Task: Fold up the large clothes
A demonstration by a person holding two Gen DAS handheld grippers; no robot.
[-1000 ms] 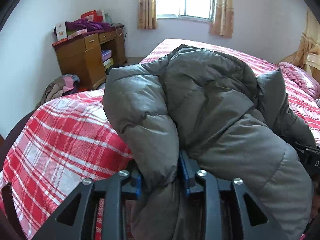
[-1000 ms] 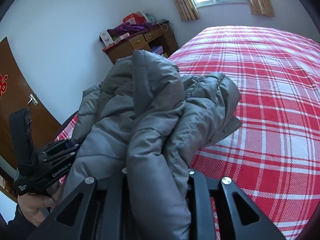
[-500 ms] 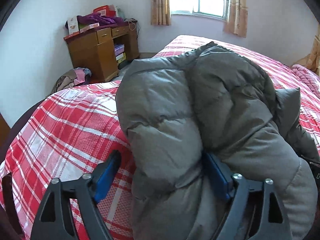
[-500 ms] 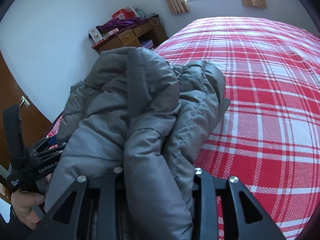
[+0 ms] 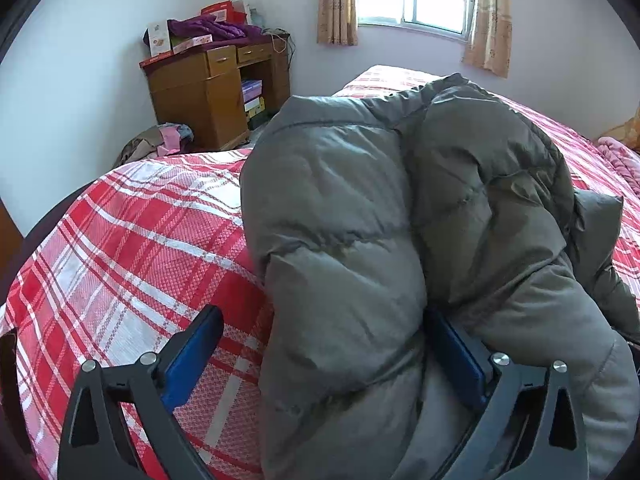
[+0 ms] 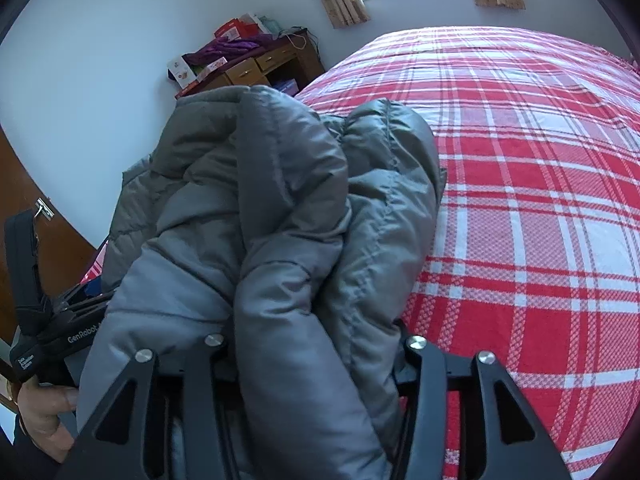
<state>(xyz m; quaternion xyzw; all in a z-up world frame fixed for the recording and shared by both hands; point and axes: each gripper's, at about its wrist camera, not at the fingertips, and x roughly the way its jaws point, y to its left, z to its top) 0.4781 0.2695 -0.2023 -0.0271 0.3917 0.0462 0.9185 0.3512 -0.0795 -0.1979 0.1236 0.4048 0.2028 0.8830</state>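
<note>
Releasing the folded grey puffer jacket (image 5: 400,240) onto the bed (image 5: 140,240) near its foot: left gripper (image 5: 320,360) has just opened wide, 1 pad clear; right gripper (image 6: 308,356) has been opening, jacket bunched between, grip unclear

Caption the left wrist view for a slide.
Left gripper, just opened wide, releases the grey puffer jacket onto the red plaid bedspread.

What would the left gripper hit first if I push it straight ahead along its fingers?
The grey puffer jacket: its bulk already sits between the left gripper's wide-open jaws, which have just been opening. Behind it lies the plaid bed cover, though the depth is hard to judge.
</note>
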